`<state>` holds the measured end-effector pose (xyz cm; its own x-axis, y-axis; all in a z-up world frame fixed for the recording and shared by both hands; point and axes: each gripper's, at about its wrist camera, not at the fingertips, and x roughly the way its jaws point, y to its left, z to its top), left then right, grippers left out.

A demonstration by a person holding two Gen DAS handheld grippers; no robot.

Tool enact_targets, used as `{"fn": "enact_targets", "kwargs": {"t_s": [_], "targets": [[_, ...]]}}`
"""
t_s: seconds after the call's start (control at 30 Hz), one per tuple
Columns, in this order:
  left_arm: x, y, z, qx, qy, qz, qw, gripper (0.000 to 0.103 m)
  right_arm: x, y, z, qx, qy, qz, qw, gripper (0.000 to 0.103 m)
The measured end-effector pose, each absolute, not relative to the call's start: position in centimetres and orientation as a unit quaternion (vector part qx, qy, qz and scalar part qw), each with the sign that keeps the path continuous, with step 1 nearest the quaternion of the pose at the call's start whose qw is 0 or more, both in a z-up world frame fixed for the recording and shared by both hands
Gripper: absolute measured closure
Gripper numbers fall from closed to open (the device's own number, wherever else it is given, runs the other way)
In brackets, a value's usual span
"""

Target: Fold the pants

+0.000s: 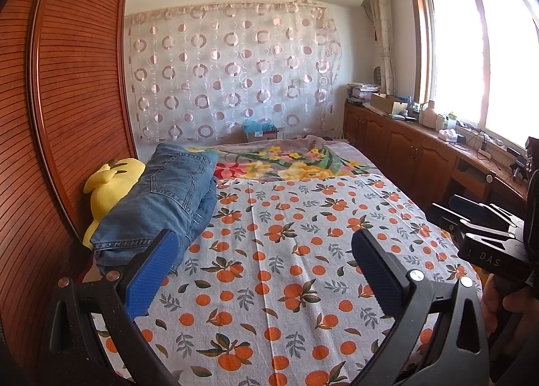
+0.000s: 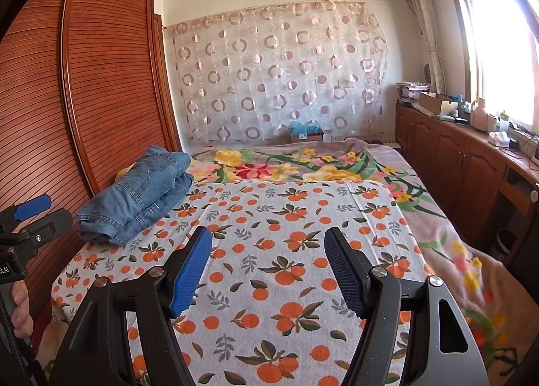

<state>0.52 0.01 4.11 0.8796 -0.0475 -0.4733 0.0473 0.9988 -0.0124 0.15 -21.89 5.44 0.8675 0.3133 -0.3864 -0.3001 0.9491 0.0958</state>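
Note:
Folded blue denim pants (image 1: 161, 197) lie in a stack at the left side of the bed, partly resting on a yellow plush toy (image 1: 111, 183). The right wrist view shows the same pants (image 2: 141, 194) at the left edge of the orange-print sheet (image 2: 286, 251). My left gripper (image 1: 266, 241) is open above the sheet with nothing between its blue pads; its left fingertip overlaps the near hem of the pants in the image. My right gripper (image 2: 267, 237) is also open and empty over the sheet, to the right of the pants.
A slatted wooden wardrobe (image 1: 67, 99) runs along the bed's left side. A floral blanket (image 2: 303, 163) covers the far end of the bed. Low wooden cabinets (image 1: 404, 150) with clutter stand under the window at right. A hand (image 2: 20, 305) holds the left gripper's handle.

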Motion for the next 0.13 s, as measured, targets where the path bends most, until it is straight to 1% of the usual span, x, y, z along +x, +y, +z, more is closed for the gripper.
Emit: {"fn": "enact_targets", "kwargs": {"t_s": [0.13], "targets": [[0.49,0.03,4.16,-0.001,0.244,-0.024,0.969,0.000,0.15,-21.83,5.41,0.016,0.202,0.158,0.966,0.032]]}}
